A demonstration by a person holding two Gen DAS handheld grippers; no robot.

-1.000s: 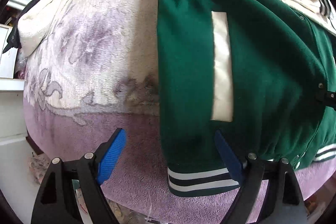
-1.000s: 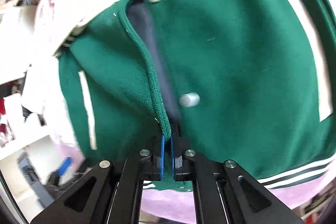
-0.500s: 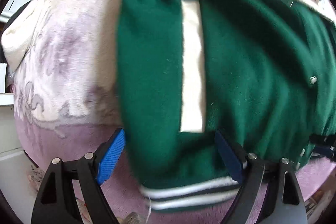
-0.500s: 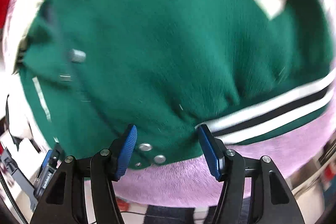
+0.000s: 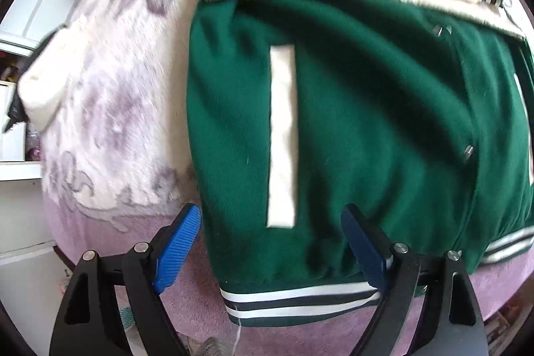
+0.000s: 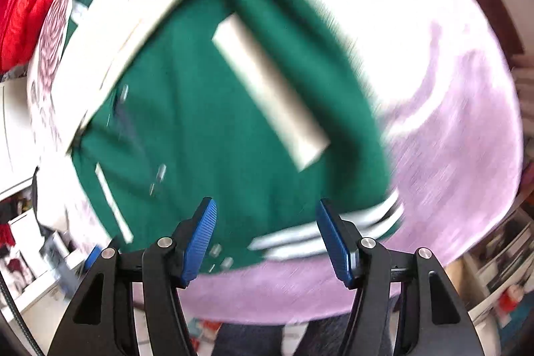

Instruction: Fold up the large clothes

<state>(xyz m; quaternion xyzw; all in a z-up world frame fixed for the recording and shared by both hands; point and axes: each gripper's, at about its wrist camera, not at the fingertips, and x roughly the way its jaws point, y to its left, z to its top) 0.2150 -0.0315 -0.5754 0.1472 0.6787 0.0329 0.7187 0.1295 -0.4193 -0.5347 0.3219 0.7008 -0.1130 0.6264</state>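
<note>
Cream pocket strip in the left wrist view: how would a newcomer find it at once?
Start at the pink and purple floral blanket covering the surface, then the dark green fleece varsity jacket lying on it. On the jacket's front runs a narrow cream pocket strip, upright in this view. Unlike the white bands in the striped hem, it sits alone amid plain green.

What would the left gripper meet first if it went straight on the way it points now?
Most likely the green jacket, near its striped hem. The left gripper is open above it; depth is unclear.
</note>
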